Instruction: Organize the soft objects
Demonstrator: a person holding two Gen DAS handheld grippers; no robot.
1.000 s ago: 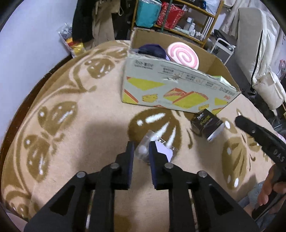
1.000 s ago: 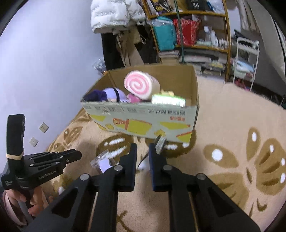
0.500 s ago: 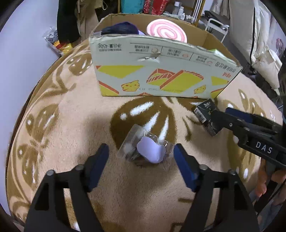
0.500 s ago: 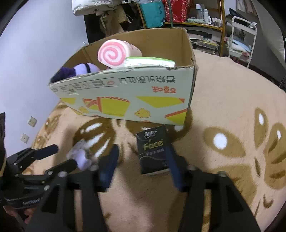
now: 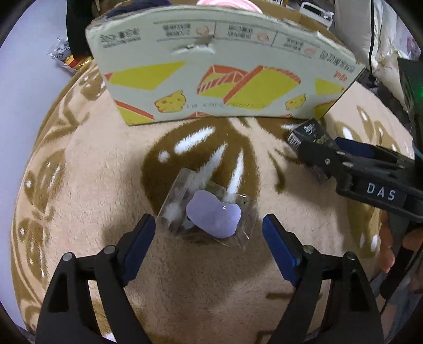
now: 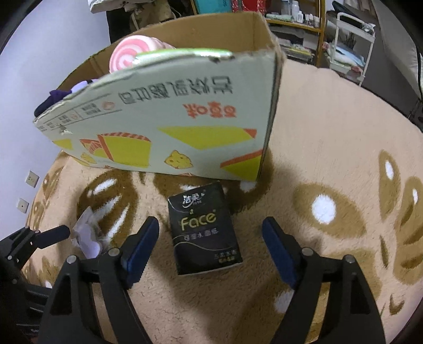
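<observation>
A purple soft toy in a clear plastic bag (image 5: 212, 217) lies on the beige rug (image 5: 87, 190). My left gripper (image 5: 207, 225) points down over it, jaws opening, one pad on each side of the bag and neither touching it. A black "Face" tissue pack (image 6: 203, 227) lies on the rug in front of the cardboard box (image 6: 158, 127). My right gripper (image 6: 210, 225) hovers over the pack, jaws opening and not pressing on it. The box holds a pink swirl plush (image 6: 127, 55) and a dark purple plush (image 6: 53, 98). In the right wrist view the bagged toy (image 6: 87, 235) shows at the left.
The cardboard box (image 5: 211, 79) stands close behind both items. The right gripper (image 5: 343, 156) and a person's hand (image 5: 386, 254) fill the right of the left wrist view. A shelf (image 6: 290, 16) and a white cart (image 6: 354, 39) stand past the rug. Snack packets (image 5: 66, 58) lie off its left edge.
Both grippers went from shut to wide open and sank toward the rug. The bagged toy and the tissue pack now lie between their jaws, and the box looms larger.
</observation>
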